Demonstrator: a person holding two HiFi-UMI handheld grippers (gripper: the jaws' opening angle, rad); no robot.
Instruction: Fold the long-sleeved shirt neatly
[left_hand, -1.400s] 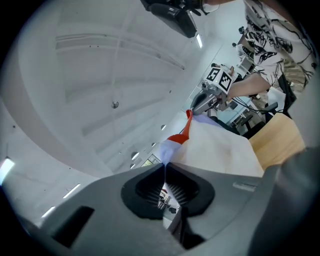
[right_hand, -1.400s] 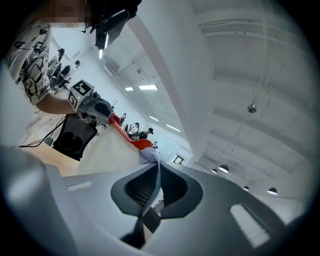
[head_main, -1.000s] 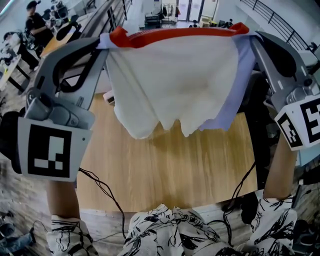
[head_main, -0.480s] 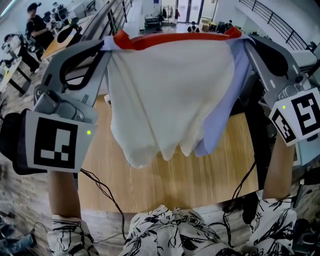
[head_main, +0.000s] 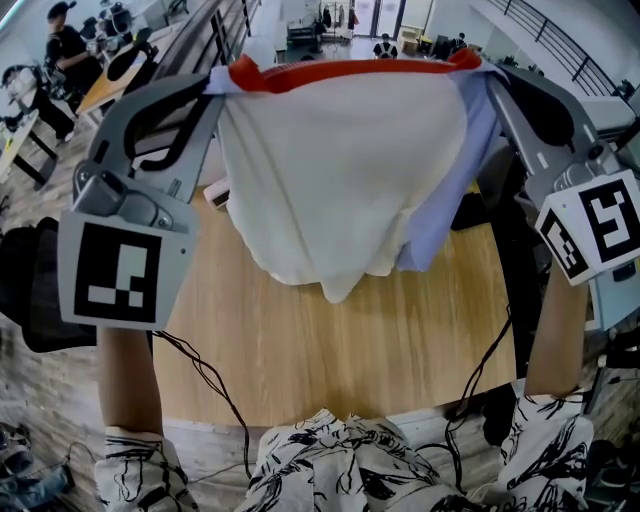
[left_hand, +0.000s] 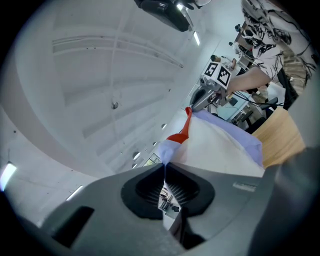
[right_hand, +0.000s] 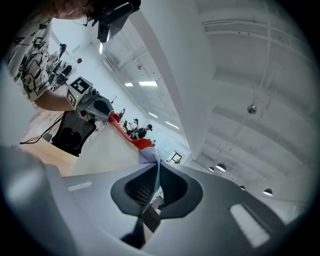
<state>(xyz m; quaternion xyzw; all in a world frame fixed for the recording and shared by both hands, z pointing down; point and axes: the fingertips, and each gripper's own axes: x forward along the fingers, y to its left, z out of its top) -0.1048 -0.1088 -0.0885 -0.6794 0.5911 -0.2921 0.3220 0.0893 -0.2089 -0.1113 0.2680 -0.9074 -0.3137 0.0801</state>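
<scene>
The long-sleeved shirt (head_main: 340, 170) is cream with lavender sides and a red top edge. It hangs in the air over the wooden table (head_main: 340, 340), stretched between both grippers. My left gripper (head_main: 212, 84) is shut on the shirt's top left corner, and the cloth runs pinched between its pads (left_hand: 164, 167). On the top right corner my right gripper (head_main: 487, 72) is shut as well, a thin fold of lavender cloth (right_hand: 150, 157) squeezed in its jaws. The lower edge of the shirt dangles bunched above the tabletop.
Black cables (head_main: 205, 385) trail over the table's near edge on both sides. A black chair (head_main: 35, 290) stands left of the table. People (head_main: 65, 50) work at desks far left, beyond a railing (head_main: 225, 25).
The hanging lower edge of the shirt has drawn up and bunched into a single point. Both grippers stay where they were, holding the top corners.
</scene>
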